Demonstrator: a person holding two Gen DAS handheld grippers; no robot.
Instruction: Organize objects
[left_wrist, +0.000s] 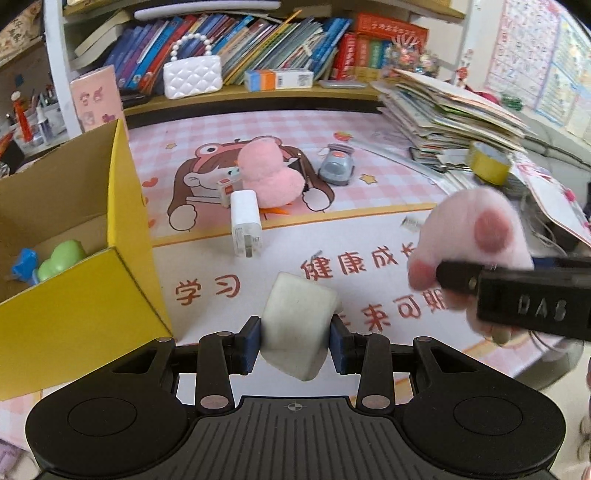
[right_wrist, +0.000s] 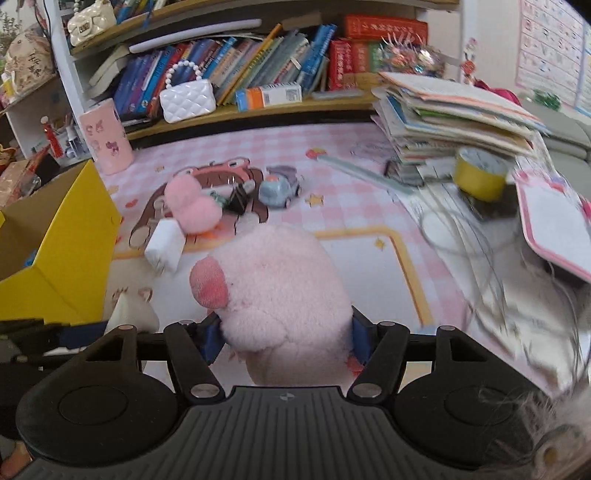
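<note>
Gripping a white foam-like block (left_wrist: 299, 325), the left gripper (left_wrist: 295, 338) has its blue pads pressed on both sides, jaws narrow, just right of the yellow cardboard box (left_wrist: 92, 295). Box contents: green toy (left_wrist: 61, 258), blue toy (left_wrist: 24, 260). Right gripper (right_wrist: 286, 338): jaws about half-spread, clamped on a pink plush paw (right_wrist: 280, 291). On the pink checked desk mat (left_wrist: 332, 229): white charger (left_wrist: 246, 223), pink plush duck (left_wrist: 267, 175), grey toy car (left_wrist: 338, 166), yellow tape roll (left_wrist: 489, 162), possibly resting on papers; blurred.
</note>
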